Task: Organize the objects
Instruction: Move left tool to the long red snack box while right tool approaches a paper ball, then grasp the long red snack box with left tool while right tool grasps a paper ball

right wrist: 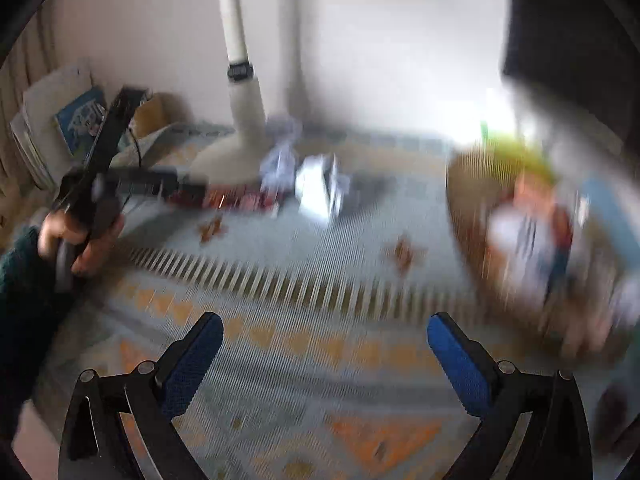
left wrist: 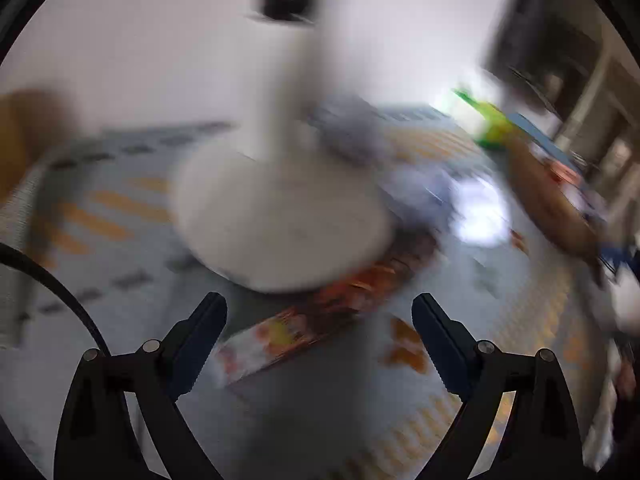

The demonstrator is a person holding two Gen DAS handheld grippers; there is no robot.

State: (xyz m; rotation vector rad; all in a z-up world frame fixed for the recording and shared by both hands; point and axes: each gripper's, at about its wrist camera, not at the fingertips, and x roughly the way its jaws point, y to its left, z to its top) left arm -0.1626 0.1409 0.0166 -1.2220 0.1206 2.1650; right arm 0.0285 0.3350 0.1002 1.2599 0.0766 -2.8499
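Observation:
Both views are motion-blurred. My left gripper (left wrist: 319, 310) is open and empty, just above a flat orange-and-red snack packet (left wrist: 304, 328) that lies on the patterned rug, partly under a white lamp base (left wrist: 280, 224). In the right wrist view the left gripper (right wrist: 160, 182) reaches toward the same packet (right wrist: 236, 200) beside the lamp base (right wrist: 228, 156). A bluish crumpled wrapper (right wrist: 280, 160) and a white box (right wrist: 320, 188) lie beside it. My right gripper (right wrist: 325, 330) is open and empty over the rug. A brown basket (right wrist: 472, 216) at the right holds several packets.
The basket also shows in the left wrist view (left wrist: 556, 208) with a green-yellow item (left wrist: 492, 128) at its far end. Books (right wrist: 76, 120) lean against the wall at the far left. A dark object (right wrist: 572, 40) fills the upper right. The rug (right wrist: 304, 360) covers the floor.

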